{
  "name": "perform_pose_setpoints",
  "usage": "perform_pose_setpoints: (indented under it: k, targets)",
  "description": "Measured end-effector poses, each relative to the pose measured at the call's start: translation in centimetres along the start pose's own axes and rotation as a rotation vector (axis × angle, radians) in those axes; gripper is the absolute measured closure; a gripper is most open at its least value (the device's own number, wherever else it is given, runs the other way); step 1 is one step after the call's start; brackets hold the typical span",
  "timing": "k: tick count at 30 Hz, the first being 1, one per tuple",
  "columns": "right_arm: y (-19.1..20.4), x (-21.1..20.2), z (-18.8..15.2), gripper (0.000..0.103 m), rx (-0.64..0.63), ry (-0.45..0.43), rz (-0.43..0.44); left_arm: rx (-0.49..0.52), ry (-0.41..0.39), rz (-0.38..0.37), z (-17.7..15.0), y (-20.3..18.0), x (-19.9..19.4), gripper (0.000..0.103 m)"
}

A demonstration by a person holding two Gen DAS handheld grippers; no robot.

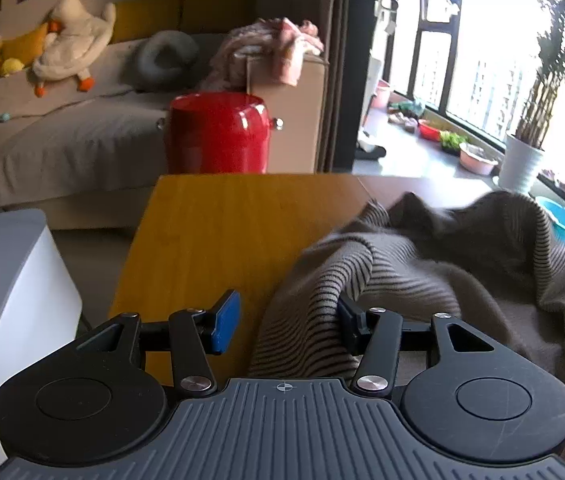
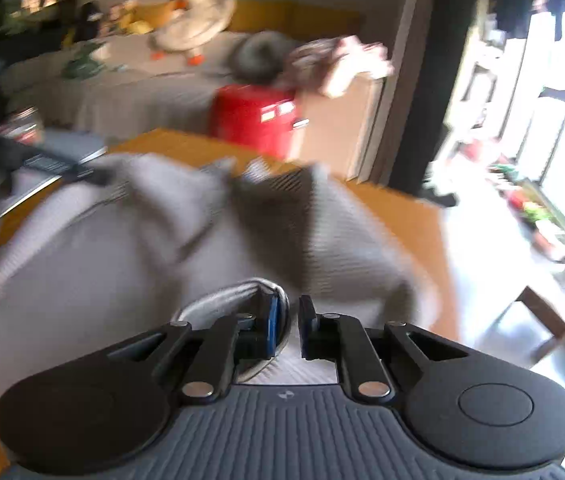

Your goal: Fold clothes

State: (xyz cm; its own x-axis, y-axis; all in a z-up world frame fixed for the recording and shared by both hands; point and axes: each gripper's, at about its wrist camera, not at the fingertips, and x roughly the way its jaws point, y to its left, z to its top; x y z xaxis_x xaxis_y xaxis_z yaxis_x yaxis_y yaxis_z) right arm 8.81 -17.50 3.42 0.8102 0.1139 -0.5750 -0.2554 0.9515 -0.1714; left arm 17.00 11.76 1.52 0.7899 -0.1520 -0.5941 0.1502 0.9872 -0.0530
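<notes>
Two grippers over wooden table (image 1: 218,224). Left gripper (image 1: 286,316) partly spread, striped garment (image 1: 422,276) fold draped on one finger, not pinched. Right gripper (image 2: 287,322) nearly closed, pinching garment's ribbed edge (image 2: 234,296). Garment crumpled on table.

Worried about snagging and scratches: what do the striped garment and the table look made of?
Striped garment: looks like a soft knit, matte, with fine dark stripes on beige and loose drape.
Table: seems to be wood or bamboo veneer, honey-coloured with straight grain and a slight sheen.
</notes>
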Motion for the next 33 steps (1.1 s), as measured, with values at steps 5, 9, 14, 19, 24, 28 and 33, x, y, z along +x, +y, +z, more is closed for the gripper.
perform_pose_setpoints:
  k: [5, 9, 14, 19, 24, 28, 33]
  targets:
    - [-3.0, 1.5, 2.7, 0.093, -0.009, -0.040, -0.167, -0.032, 0.014, -0.008, 0.7, 1.5, -0.5, 0.029]
    - [-4.6, 2.6, 5.5, 0.072, 0.080, -0.080, -0.077, -0.065, 0.031, -0.047, 1.3, 2.0, -1.0, 0.024]
    - [-1.3, 7.2, 7.4, 0.053, -0.017, -0.086, 0.044, -0.062, 0.030, -0.082, 1.8, 0.8, -1.6, 0.016]
    - [2.3, 13.3, 7.9, 0.057, -0.080, -0.026, 0.189, -0.054, 0.067, -0.220, 1.4, -0.7, -1.3, 0.011]
    - [2.3, 18.7, 7.8, 0.061, -0.072, 0.076, 0.084, -0.012, 0.132, -0.330, 0.2, -2.2, -0.1, 0.008]
    - [-0.3, 16.5, 7.7, 0.060, -0.037, 0.002, -0.016, -0.033, 0.105, -0.289, 0.7, -1.6, 0.0, 0.008]
    - [-3.8, 9.0, 5.7, 0.037, 0.036, -0.062, -0.018, -0.029, 0.059, -0.216, 2.2, -1.8, 1.6, 0.008]
